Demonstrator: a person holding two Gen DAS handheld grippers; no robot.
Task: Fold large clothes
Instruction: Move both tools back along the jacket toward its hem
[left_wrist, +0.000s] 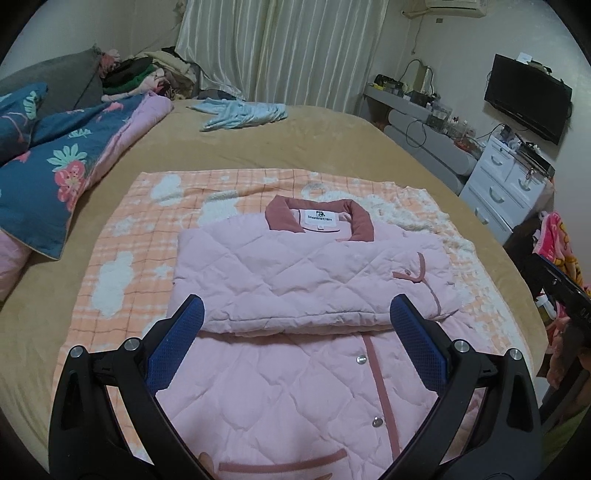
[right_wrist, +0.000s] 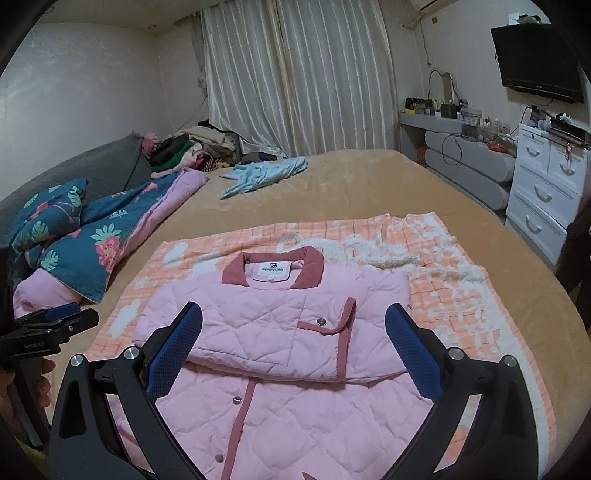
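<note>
A pink quilted jacket (left_wrist: 303, 280), rose-trimmed and snap-fronted, lies on an orange checked blanket (left_wrist: 147, 229) on the bed (left_wrist: 314, 147), sleeves folded across its chest. Left gripper (left_wrist: 297, 317) and right gripper (right_wrist: 293, 325) hover above it, jaws spread, empty.

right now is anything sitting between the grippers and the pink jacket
Nothing visible. The left gripper and right gripper both hang open right above the pink quilted jacket, its folded sleeves lying across the chest. The blue garment lies far up the bed.
</note>
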